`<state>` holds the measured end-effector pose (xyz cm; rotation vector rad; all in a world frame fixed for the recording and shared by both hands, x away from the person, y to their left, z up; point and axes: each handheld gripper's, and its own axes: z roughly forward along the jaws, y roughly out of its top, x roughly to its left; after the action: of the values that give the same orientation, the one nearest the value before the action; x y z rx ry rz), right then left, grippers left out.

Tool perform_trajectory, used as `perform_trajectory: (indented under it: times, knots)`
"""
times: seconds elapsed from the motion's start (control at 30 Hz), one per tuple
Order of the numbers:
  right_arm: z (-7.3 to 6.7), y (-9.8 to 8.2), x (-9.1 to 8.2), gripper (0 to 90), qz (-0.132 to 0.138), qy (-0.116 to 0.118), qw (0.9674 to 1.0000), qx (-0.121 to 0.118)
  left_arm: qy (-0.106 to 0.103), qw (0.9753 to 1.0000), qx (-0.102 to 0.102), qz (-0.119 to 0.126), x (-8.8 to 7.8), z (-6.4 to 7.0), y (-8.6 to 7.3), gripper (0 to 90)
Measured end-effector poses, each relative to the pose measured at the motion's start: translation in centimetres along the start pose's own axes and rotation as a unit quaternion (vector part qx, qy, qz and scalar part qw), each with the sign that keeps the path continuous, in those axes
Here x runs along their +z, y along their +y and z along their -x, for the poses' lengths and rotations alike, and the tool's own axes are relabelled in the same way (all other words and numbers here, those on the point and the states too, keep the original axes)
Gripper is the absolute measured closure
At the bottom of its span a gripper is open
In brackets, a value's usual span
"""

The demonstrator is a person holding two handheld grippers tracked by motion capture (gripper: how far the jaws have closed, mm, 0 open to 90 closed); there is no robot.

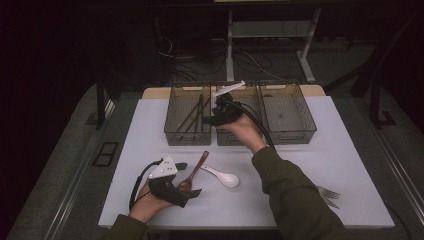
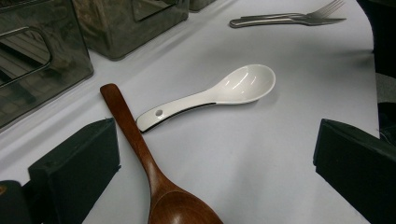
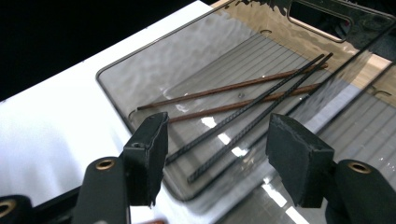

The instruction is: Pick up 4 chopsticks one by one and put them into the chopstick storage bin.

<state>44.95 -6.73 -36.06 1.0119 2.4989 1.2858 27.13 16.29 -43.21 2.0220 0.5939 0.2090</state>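
While the right tongs (image 3: 217, 158) are hanging spread and empty over the chopsticks (image 3: 243, 100) in the far-left bin (image 1: 187, 115), the left tongs (image 2: 215, 168) are straddling the wooden spoon (image 2: 144, 158), spread wide, probably needing only to pinch it.

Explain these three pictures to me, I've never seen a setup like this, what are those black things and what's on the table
A person at a white table holds a black two-fingered hand tool in each hand. One picture looks down from above; the other two come from cameras riding on each tool.

The left gripper rests open around a brown wooden spoon, beside a white ceramic spoon; metal forks lie farther off. The right gripper hangs open and empty over the left of three clear smoky plastic bins, which holds brown and black chopsticks.
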Motion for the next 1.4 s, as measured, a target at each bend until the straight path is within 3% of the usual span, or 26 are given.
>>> perform_trajectory:
  times: [0.4,0.73,0.97,1.4]
  knots:
    - [0.1,-3.1,-4.3,33.1,0.026,0.025,0.9993,-0.005,0.003,1.0,-0.003,-0.003,0.0,0.0,0.0,0.0]
    - [-0.1,-6.4,-8.0,23.7,0.051,0.021,0.9985,-0.004,0.005,1.0,-0.004,-0.003,0.0,0.0,-0.1,0.0]
    - [-0.5,-9.5,-10.1,19.3,0.045,0.006,0.9986,-0.026,0.007,1.0,-0.005,-0.003,-0.1,0.0,-0.1,0.0]
    - [0.1,-15.9,-13.5,17.8,0.074,-0.023,0.997,0.003,0.011,0.9999,-0.011,0.0,-0.3,-0.1,-0.2,0.0]
